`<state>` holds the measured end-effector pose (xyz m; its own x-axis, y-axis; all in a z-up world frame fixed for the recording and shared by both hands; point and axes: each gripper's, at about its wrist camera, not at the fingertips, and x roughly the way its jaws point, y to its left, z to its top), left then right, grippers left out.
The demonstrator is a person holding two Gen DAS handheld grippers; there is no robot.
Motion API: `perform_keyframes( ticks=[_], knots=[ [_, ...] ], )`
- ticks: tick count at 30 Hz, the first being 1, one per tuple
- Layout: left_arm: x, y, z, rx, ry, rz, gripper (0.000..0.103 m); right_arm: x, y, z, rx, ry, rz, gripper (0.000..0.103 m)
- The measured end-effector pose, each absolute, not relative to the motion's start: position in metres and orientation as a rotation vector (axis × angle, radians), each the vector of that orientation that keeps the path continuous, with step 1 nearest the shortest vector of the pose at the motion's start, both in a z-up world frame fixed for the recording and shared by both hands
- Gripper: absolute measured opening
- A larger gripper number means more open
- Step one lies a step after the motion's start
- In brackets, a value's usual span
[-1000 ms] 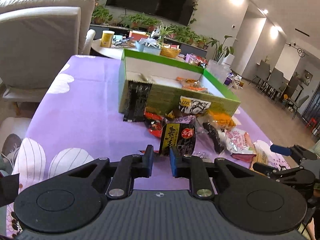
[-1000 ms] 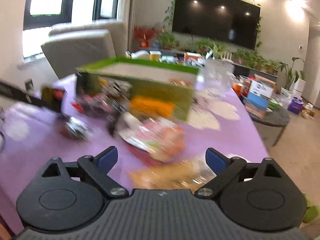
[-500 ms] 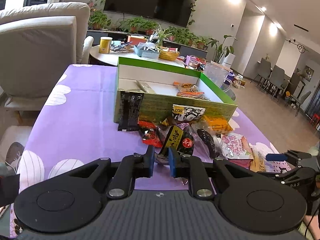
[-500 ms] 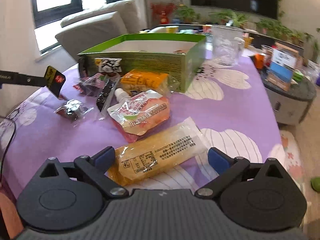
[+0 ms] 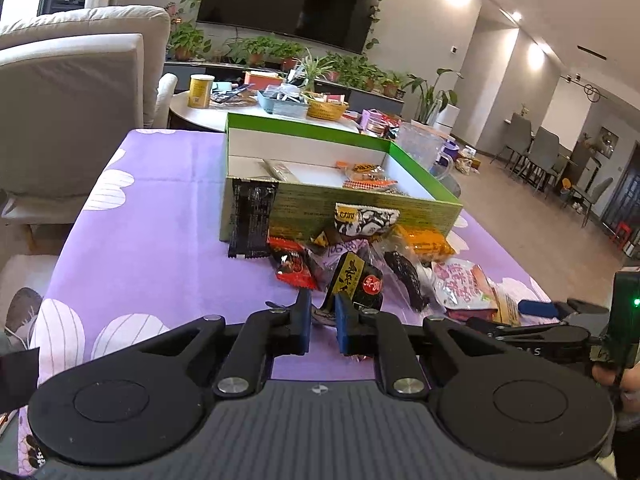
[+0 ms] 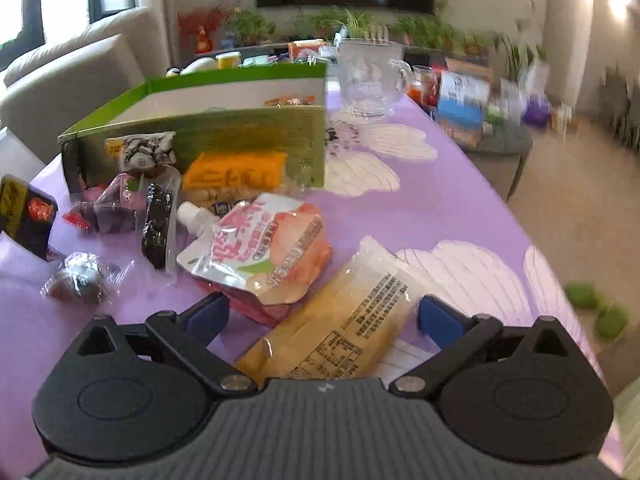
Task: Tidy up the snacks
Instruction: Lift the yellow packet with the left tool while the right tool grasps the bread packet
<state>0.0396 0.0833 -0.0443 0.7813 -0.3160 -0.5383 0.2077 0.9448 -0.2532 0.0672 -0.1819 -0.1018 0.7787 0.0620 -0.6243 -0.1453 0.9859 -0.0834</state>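
Note:
A green box (image 5: 360,204) stands on the purple tablecloth with a few snacks inside. Several loose snacks lie in front of it. My left gripper (image 5: 322,312) is shut on a black and yellow snack packet (image 5: 354,282) and holds it above the pile; the packet also shows in the right wrist view (image 6: 24,216). My right gripper (image 6: 322,312) is open, low over a long yellow packet (image 6: 344,320) that lies between its fingers. A pink pouch (image 6: 264,248) lies just beyond it.
A black packet (image 5: 250,220) leans on the box's near left corner. An orange packet (image 6: 232,176) and a patterned packet (image 6: 144,152) rest against the box front. A glass jug (image 6: 368,76) stands behind the box. A grey armchair (image 5: 72,92) is at the left.
My left gripper has lifted the black and yellow packet and pulled back from the pile. My right gripper has moved closer to the yellow packet and stayed open.

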Motion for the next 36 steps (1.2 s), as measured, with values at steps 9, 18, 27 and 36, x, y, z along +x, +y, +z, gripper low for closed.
perform_keyframes(
  ticks=[9,18,27,36],
  knots=[
    [0.033,0.089,-0.053,-0.19,0.63,-0.315,0.01,0.073,-0.233,-0.098,-0.127,0.707,0.017,0.063],
    [0.027,0.08,-0.055,-0.128,0.664,-0.39,0.01,0.086,-0.218,-0.095,-0.1,0.693,0.116,0.054],
    [0.027,0.058,-0.071,-0.003,0.722,-0.413,0.016,0.075,-0.215,-0.094,-0.127,0.685,0.158,0.05],
    [0.026,0.063,-0.054,-0.036,0.571,-0.429,0.0,0.069,-0.214,-0.091,-0.125,0.652,0.157,0.05]
  ],
)
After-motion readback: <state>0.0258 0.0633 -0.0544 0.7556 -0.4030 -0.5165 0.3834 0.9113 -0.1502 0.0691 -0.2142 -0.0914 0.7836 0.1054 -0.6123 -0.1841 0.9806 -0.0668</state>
